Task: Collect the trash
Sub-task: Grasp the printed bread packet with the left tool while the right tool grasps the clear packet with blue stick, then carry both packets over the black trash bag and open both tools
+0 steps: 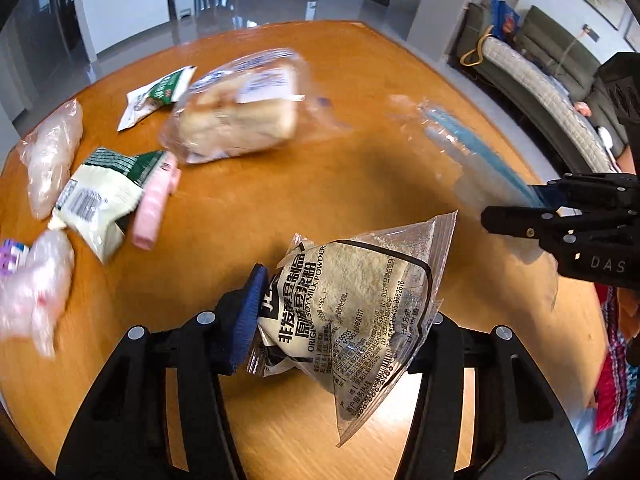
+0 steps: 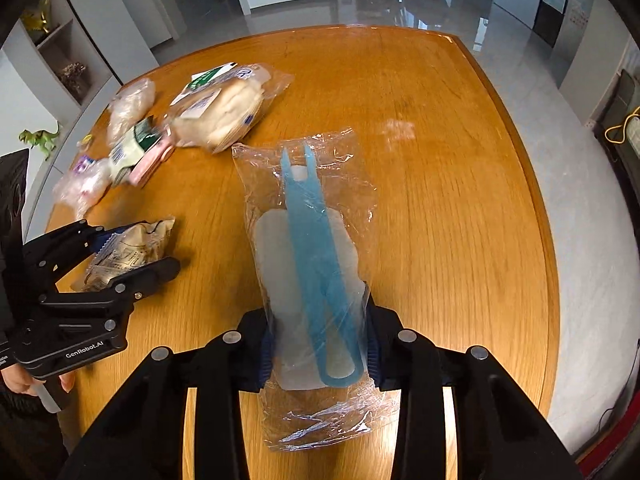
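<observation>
Now each tool (image 1: 340,320) (image 2: 320,344) pinches its own packet (image 1: 360,312) (image 2: 308,240) between its pads.

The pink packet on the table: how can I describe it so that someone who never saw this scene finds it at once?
Look at the wooden table and go to the cluster of wrappers along its left side. There, just below the bag of bread, the pink packet lies against a white and green wrapper. It is the only solid pink, long, narrow item; its neighbours are clear bags or printed wrappers.
</observation>
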The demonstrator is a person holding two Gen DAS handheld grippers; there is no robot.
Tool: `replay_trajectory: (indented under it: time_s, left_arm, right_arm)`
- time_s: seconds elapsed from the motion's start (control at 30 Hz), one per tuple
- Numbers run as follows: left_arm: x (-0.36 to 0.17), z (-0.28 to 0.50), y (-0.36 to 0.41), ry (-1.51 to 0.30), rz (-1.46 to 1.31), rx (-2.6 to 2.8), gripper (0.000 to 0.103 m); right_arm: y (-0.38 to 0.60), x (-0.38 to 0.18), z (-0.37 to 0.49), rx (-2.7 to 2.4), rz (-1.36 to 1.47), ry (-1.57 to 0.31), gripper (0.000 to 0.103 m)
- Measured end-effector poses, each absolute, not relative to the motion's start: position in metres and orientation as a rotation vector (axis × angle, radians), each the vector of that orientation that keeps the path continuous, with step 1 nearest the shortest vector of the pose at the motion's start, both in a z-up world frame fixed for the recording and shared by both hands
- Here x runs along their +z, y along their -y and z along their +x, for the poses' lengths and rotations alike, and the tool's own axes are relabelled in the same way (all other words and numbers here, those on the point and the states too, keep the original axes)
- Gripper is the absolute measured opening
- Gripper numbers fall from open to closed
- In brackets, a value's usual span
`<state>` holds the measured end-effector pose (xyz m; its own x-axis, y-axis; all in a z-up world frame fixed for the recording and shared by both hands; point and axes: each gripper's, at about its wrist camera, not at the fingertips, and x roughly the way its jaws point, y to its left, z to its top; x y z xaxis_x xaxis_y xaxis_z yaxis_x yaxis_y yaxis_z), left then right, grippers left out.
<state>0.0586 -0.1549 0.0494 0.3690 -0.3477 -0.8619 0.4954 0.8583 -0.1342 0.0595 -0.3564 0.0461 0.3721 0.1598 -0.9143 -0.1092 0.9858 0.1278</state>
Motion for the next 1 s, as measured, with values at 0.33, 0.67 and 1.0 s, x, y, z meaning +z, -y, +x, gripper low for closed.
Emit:
replay_trajectory:
  time_s: [0.33,0.67,1.0]
  left_arm:
    - [0.073,-0.011,0.206,-1.007,0.187,-0.670,0.053]
    - [0.073,-0.101,0.305,-0.984,0.277,-0.891,0.053]
    - [0.067,-0.198,0.419,-0.978,0.410,-1.147,0.053]
  right_arm:
    - [0.410,0.067,-0.039,0.098,0.107,-1.122,0.038]
    - [0.485,0.071,-0.161,-0.055,0.210,-1.083,0.039]
    - [0.576,0.059,-0.281,-0.263,0.338,-1.066,0.039]
